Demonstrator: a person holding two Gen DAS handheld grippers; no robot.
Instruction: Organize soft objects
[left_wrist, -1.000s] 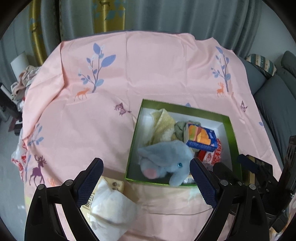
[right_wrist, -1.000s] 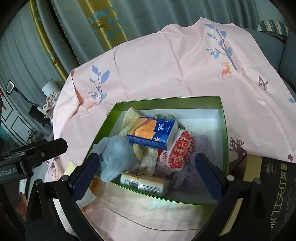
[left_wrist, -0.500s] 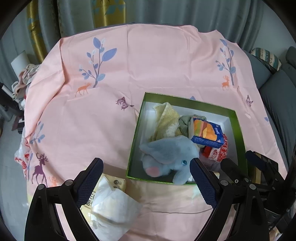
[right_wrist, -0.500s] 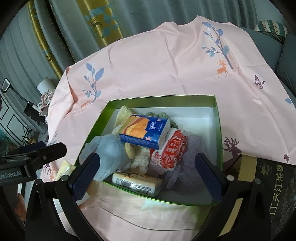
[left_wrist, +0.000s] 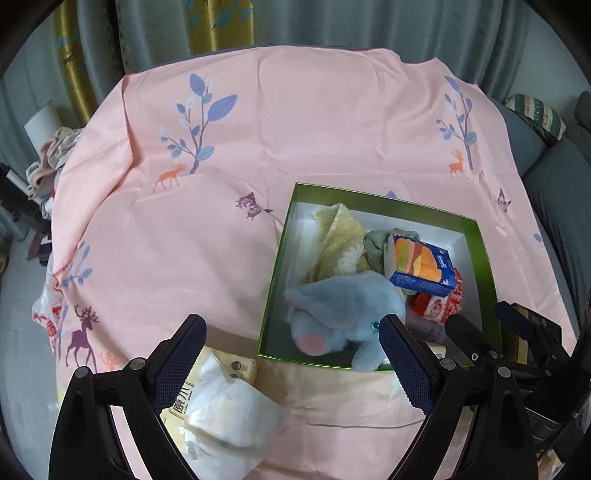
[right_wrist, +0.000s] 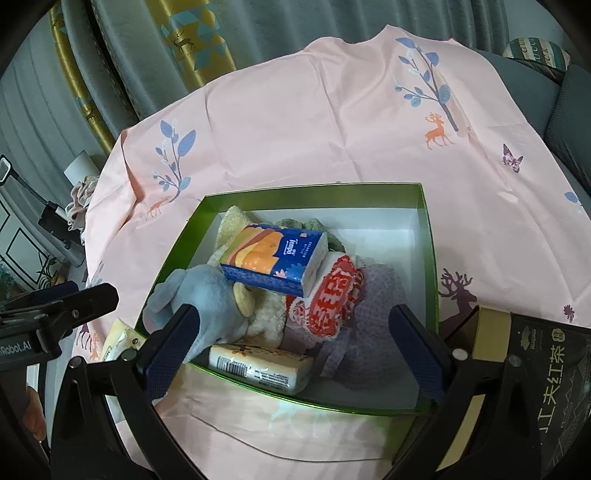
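A green box sits on the pink tablecloth. It holds a grey plush elephant, a blue tissue pack, a yellow cloth, a red-white knit piece, a lilac cloth and a pale tissue pack. A yellow tissue pack with loose white tissue lies on the cloth in front of the box's left corner. My left gripper is open and empty above that near edge. My right gripper is open and empty over the box's near side.
A black and gold tea box stands right of the green box. A grey sofa with a cushion is at the right. Curtains hang behind the table. A clothes pile lies off the left edge.
Both grippers have drawn back and up a little, so the box sits lower and farther right in the left wrist view. Nothing in the box has moved.
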